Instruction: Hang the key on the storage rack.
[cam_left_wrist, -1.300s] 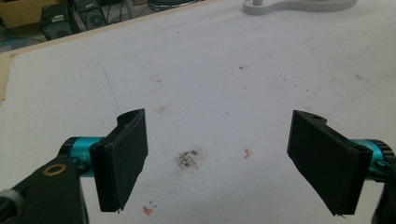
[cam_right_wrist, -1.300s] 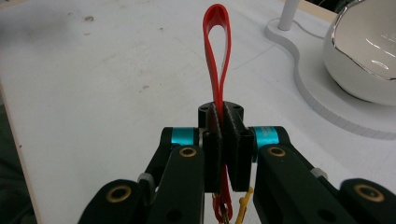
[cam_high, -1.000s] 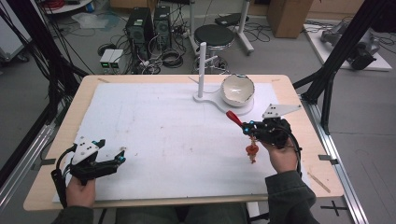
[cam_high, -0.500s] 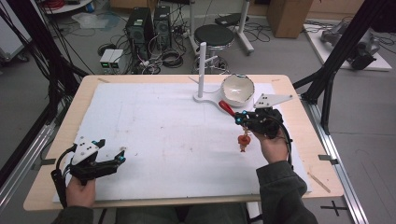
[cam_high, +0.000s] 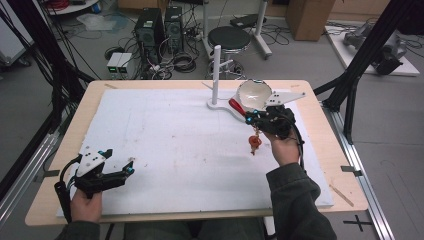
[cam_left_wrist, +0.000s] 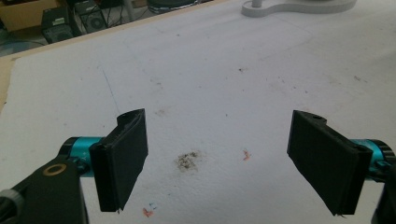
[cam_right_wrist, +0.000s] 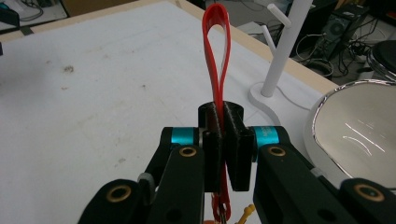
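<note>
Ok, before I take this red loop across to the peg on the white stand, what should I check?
1. Right tongs shut on the red loop: ok.
2. Loop stands open above the jaws, ready to slip over a peg: ok.
3. Peg on the white stand is bare: ok.
4. Charm hanging below the grip clears the table: cannot tell.
5. Shiny bowl sits right beside the stand and may crowd the approach: not ok.
6. Left tongs open, with nothing between them, far from the stand: ok.
</note>
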